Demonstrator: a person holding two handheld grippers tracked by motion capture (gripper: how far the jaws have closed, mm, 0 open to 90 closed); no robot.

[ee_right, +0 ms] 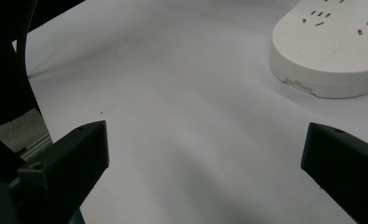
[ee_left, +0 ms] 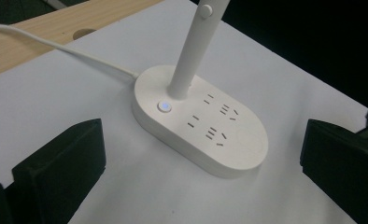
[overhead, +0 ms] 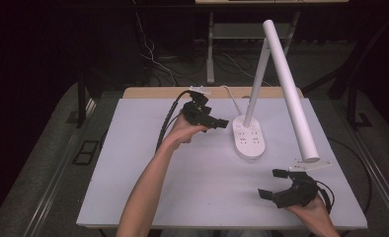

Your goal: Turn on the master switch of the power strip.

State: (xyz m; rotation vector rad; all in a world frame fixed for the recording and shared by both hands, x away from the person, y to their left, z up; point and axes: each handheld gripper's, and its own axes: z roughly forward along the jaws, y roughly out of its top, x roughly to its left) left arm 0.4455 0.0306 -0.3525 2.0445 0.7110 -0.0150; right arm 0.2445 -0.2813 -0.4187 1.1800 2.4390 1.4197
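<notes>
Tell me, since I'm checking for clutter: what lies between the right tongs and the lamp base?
Nothing: bare white table runs from the open right tongs to the lamp base, clearest in the right gripper view.

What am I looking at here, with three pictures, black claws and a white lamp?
There is no robot here. A person sits at a white table and holds a hand tool with tongs in each hand. The high view looks down from above the person's side. In it, the left tongs reach toward the lamp, and the right tongs hover near the table's right front corner.

The other two pictures come from small cameras riding on the tools, looking out between their two black jaws. The left gripper view faces the lamp base, a white oval with plug sockets, a small round button and a white cord running off it. The right gripper view shows bare table and the base's edge.

Both tongs are open and hold nothing. The lamp's long white head slopes down over the table.
</notes>
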